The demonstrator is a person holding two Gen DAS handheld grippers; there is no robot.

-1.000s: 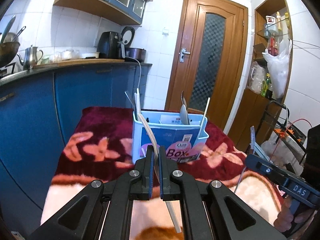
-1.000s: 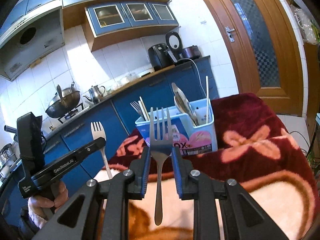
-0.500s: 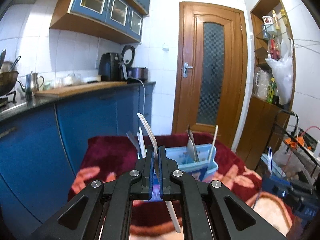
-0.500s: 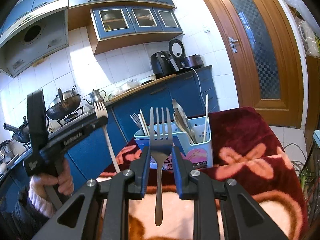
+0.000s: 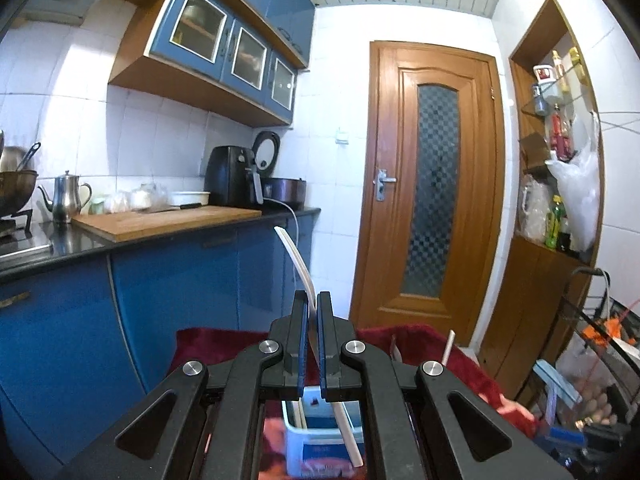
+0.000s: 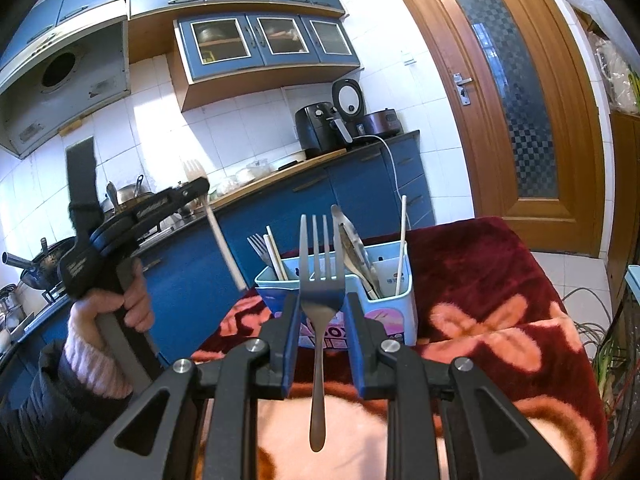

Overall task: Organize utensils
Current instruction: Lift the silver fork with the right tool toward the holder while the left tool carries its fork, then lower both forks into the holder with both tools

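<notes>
Right wrist: slim steel fork

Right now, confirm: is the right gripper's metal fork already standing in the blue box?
No, the metal fork is clamped in the right gripper, in front of the blue box.

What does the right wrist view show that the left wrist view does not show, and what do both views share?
Only the right wrist view shows the right gripper shut on a metal fork, tines up, and the person's hand around the left gripper's handle.

Only the left wrist view shows the open shelf with bottles and a white plastic bag.

Both show the left gripper shut on a white plastic fork, the blue utensil box, the red flowered blanket and the wooden door.
</notes>
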